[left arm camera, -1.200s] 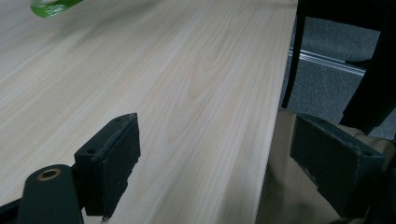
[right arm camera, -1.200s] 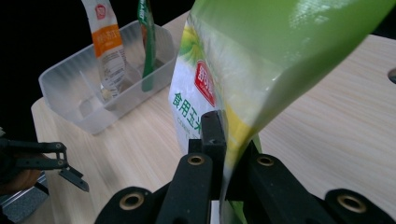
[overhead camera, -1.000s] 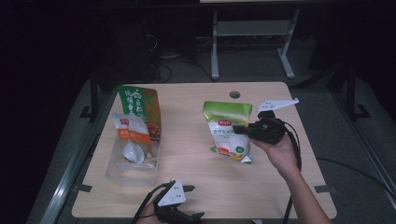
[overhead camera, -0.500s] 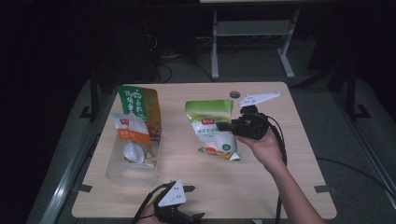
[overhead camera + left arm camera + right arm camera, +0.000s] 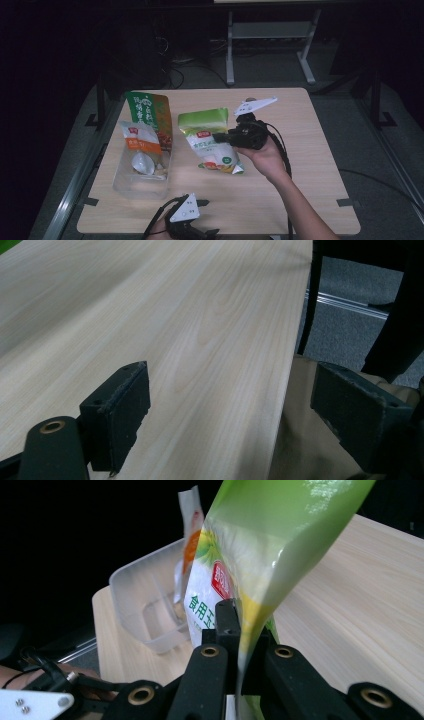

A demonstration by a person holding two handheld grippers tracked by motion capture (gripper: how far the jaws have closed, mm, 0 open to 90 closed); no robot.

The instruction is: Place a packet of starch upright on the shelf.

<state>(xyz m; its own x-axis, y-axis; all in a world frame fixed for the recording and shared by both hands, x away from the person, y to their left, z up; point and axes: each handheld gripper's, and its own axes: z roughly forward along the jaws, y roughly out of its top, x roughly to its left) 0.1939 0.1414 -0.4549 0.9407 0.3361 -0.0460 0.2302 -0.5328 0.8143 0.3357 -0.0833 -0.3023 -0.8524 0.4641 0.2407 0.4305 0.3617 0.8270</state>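
Since a second ago my right hand-held gripper (image 5: 223, 136) has carried the green-and-white snack pouch (image 5: 210, 142) from the right half of the worktop (image 5: 310, 150) toward its middle, closer to the clear plastic container (image 5: 142, 175), and the pouch has come along clamped in the jaws. In the right gripper view the two black jaws are pressed together on the pouch's lower edge, the film pinched flat between the pads (image 5: 227, 625), and the pouch (image 5: 250, 555) rises from them with its green top tilted over to the right, red label and green printing facing the camera. From above, the pouch hangs just over the worktop near its centre, its green top toward the far edge and its lower corner toward the near edge, a short gap away from the container. The container (image 5: 145, 605) sits toward the left edge of the worktop, and a white-and-orange packet (image 5: 140, 145) stands inside it, leaning on its wall; a green-and-brown bag (image 5: 150, 117) lies with its lower end over the container's far end. My left hand-held gripper (image 5: 197, 220) rests at the near edge of the worktop, and in the left gripper view its jaws stand well apart with nothing between them but bare wood (image 5: 190, 330) and the worktop's edge.
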